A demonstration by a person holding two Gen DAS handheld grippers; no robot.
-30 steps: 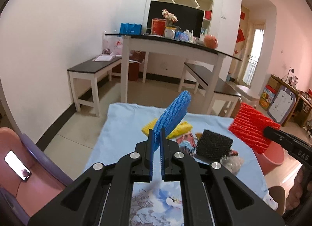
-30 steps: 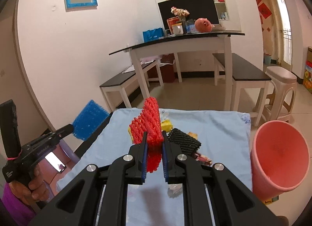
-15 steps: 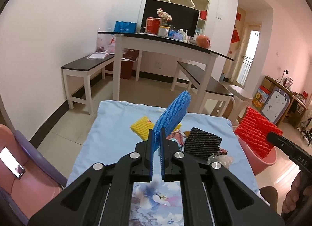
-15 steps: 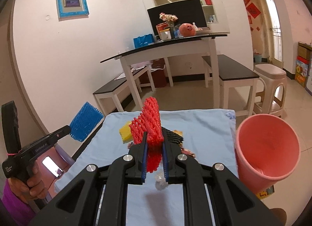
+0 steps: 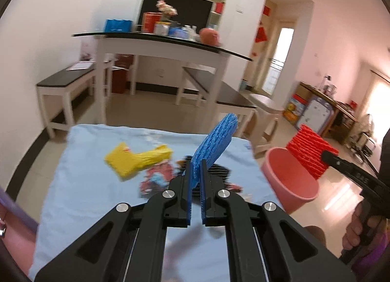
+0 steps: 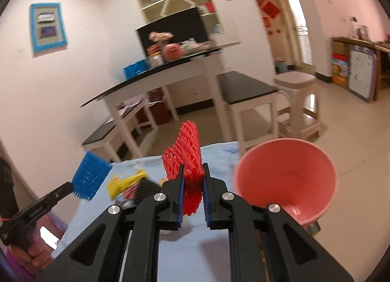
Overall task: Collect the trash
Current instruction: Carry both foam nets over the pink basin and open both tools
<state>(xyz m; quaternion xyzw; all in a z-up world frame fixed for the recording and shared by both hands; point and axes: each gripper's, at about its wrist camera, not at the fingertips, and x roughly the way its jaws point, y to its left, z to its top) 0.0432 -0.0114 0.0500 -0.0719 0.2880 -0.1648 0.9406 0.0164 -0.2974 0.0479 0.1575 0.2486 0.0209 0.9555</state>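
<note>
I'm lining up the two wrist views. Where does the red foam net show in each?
Left wrist: red foam net at far right, held above the pink bin.
Right wrist: centre, clamped in the right tongs, left of the bin.
Shared landmark: the yellow wrapper on the blue cloth.

blue foam net, red foam net, pink bin
</note>
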